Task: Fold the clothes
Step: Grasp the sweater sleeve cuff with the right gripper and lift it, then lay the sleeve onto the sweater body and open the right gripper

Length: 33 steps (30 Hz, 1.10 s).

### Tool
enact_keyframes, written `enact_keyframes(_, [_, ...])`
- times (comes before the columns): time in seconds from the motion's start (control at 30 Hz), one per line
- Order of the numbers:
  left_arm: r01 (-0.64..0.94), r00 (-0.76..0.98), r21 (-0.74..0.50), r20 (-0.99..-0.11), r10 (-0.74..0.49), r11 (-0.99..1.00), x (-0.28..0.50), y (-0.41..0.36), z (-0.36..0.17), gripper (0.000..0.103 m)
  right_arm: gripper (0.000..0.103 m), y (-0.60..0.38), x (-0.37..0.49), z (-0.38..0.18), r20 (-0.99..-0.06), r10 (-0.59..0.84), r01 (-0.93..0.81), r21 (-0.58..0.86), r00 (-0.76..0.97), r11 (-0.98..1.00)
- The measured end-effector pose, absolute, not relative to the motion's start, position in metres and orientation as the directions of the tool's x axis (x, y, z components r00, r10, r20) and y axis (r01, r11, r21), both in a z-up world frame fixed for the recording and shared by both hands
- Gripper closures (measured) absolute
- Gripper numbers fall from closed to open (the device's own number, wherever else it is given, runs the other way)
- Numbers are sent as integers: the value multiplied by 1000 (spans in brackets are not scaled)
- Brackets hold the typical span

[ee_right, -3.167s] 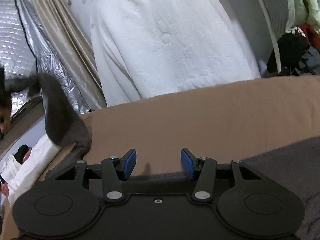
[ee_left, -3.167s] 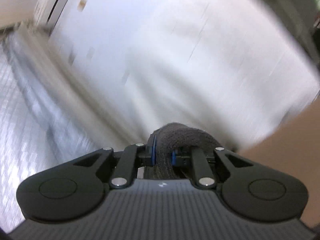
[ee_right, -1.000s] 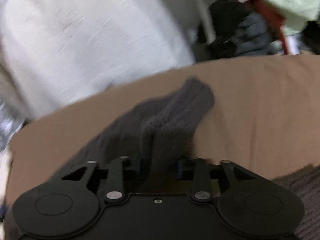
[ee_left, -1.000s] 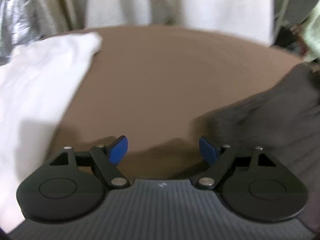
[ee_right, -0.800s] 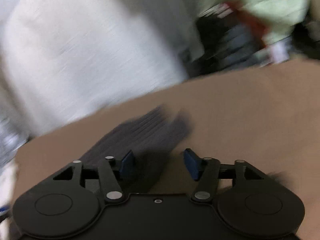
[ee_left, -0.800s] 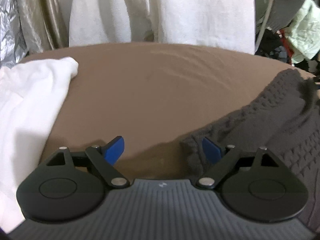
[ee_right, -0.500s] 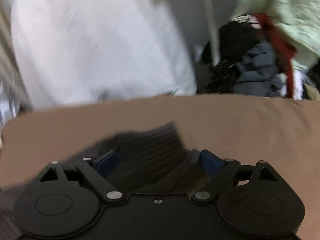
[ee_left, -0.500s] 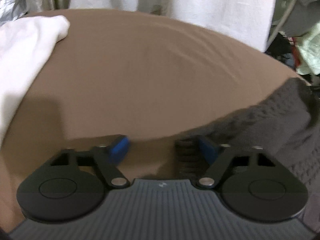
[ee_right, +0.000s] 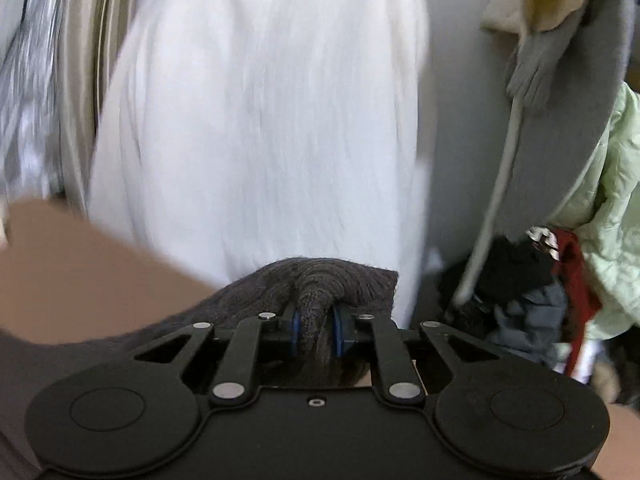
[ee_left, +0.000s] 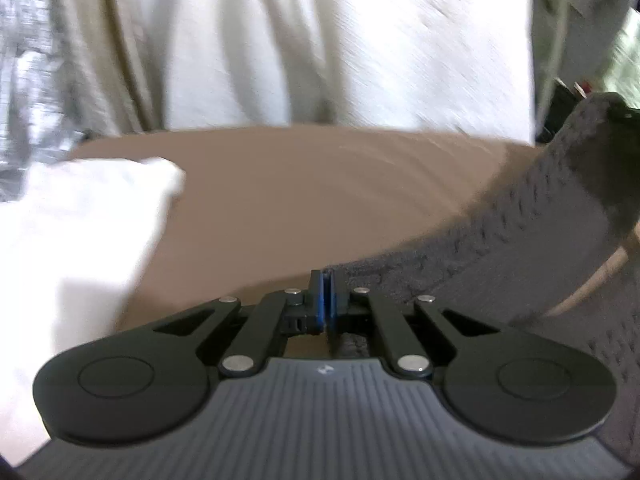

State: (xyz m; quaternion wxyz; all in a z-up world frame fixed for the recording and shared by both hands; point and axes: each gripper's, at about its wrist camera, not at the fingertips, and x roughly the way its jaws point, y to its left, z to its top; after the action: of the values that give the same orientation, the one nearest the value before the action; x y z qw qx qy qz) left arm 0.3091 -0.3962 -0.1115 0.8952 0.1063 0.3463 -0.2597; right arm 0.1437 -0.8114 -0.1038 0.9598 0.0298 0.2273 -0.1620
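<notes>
A dark grey knit sweater (ee_left: 540, 232) lies at the right of the brown surface (ee_left: 304, 184) and rises toward the upper right. My left gripper (ee_left: 324, 296) is shut, its blue pads pinching the sweater's near edge. My right gripper (ee_right: 316, 332) is shut on a bunched fold of the same sweater (ee_right: 316, 284) and holds it up above the brown surface (ee_right: 68, 272).
A white garment (ee_left: 80, 232) lies at the left of the surface. A white coat (ee_right: 260, 120) hangs behind it. A pile of clothes (ee_right: 560, 280) and a light green jacket (ee_right: 608, 208) are at the right. Silver foil (ee_left: 24, 60) covers the far left wall.
Both grippers were open over the sweater's edge half a second ago. Both have shut on it. The right one has lifted its fold upward.
</notes>
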Motion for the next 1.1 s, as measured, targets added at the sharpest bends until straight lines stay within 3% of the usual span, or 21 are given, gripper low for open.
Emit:
enact_keyframes(0.1, [465, 657, -17, -663, -358, 885, 325, -366, -108, 101, 85, -807, 157, -89, -401, -193, 283, 178, 896, 942])
enact_keyframes(0.17, [422, 660, -30, -675, -329, 906, 332, -349, -118, 101, 85, -800, 177, -93, -418, -135, 245, 221, 898, 944])
enact_keyframes(0.23, [392, 654, -41, -690, -310, 919, 333, -336, -131, 100, 78, -789, 204, -110, -472, -202, 289, 119, 858, 950])
enact_keyframes(0.3, [431, 633, -21, -706, -319, 902, 318, -340, -147, 98, 32, -776, 234, -138, -572, -366, 375, -108, 734, 921])
enact_keyframes(0.33, [438, 629, 8, -717, -300, 899, 307, -341, -151, 96, 25, -773, 248, -157, -632, -469, 394, -269, 617, 879])
enact_keyframes(0.4, [448, 624, 43, -731, -278, 893, 281, -337, -155, 81, 31, -765, 264, -198, -636, -663, 330, -575, 395, 749])
enact_keyframes(0.47, [437, 621, 34, -735, -274, 899, 259, -322, -153, 70, 28, -752, 244, -205, -556, -690, 296, -637, 464, 712])
enact_keyframes(0.57, [414, 620, 8, -735, -275, 910, 234, -295, -145, 66, 28, -756, 202, -189, -573, -647, 391, -518, 503, 761])
enact_keyframes(0.6, [395, 627, 13, -735, -259, 919, 225, -287, -141, 56, 28, -759, 185, -182, -597, -617, 426, -447, 513, 787])
enact_keyframes(0.67, [357, 638, 16, -735, -231, 934, 206, -270, -135, 48, 27, -763, 138, -170, -638, -549, 501, -281, 540, 819])
enact_keyframes(0.77, [297, 622, -50, -748, -233, 954, 179, -243, -133, 47, 27, -766, 61, -170, -705, -345, 531, 52, 619, 846])
enact_keyframes(0.87, [212, 603, -92, -771, -205, 973, 155, -220, -138, 45, 27, -744, -10, -178, -672, -114, 438, 335, 731, 835])
enact_keyframes(0.93, [117, 609, -141, -772, -183, 983, 140, -209, -135, 45, 27, -716, -30, -183, -698, -39, 373, 334, 715, 866])
enact_keyframes(1.0, [138, 618, -204, -747, -245, 969, 121, -209, -126, 45, 27, -687, -36, -181, -719, 35, 269, 305, 694, 913])
enact_keyframes(1.1, [206, 635, -151, -731, -249, 967, 91, -218, -115, 37, 27, -657, -40, -168, -702, 131, 172, 343, 700, 924])
